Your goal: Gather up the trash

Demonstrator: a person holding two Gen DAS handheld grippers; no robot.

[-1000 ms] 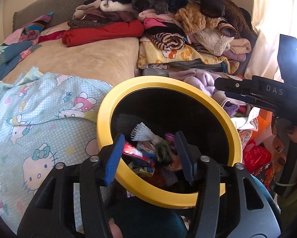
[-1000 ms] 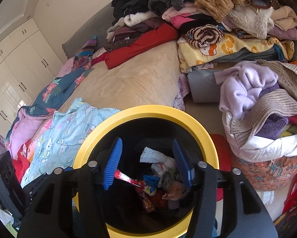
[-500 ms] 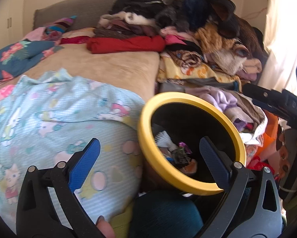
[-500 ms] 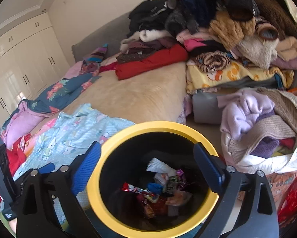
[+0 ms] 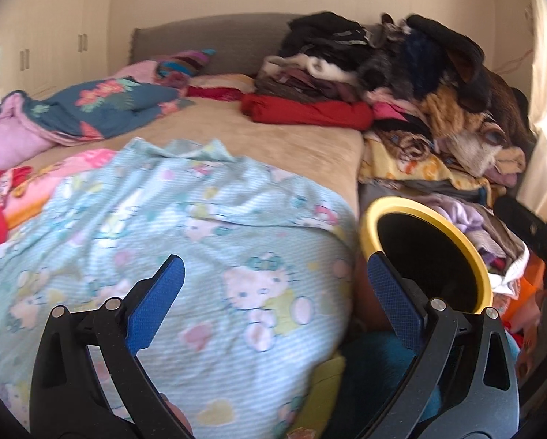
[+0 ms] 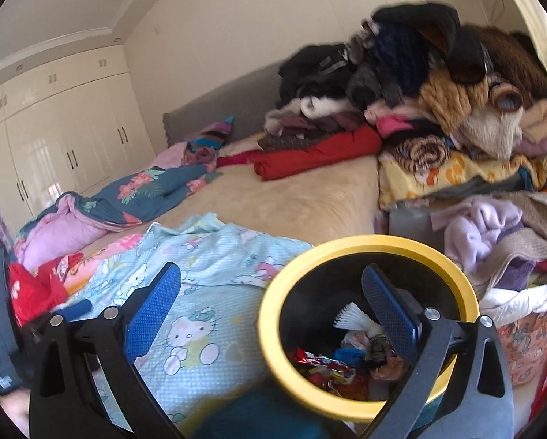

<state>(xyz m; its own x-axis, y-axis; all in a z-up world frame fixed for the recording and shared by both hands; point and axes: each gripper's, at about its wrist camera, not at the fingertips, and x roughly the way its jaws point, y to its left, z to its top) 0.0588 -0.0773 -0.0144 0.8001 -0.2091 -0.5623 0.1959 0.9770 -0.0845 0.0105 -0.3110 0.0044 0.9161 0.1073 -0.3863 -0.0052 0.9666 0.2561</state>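
A black bin with a yellow rim [image 6: 273, 333] stands beside the bed; it also shows at the right of the left wrist view [image 5: 474, 256]. Wrappers and a white crumpled paper [image 6: 350, 316] lie inside it. My left gripper [image 5: 273, 303] is open and empty, above the Hello Kitty blanket [image 5: 200, 237] with its right finger by the bin's rim. My right gripper [image 6: 269, 307] is open and empty, its right finger over the bin's mouth and its left finger over the blanket [image 6: 207, 256].
A tall pile of clothes [image 6: 438, 102] covers the bed's far right. A basket of clothes [image 6: 493, 241] stands right of the bin. A floral quilt [image 6: 145, 190] lies at the left. White wardrobes [image 6: 53, 139] line the far left wall.
Both grippers opened wide, letting the wrappers drop into the bin. Both then swung left and up, so the bin shifted right in both views.
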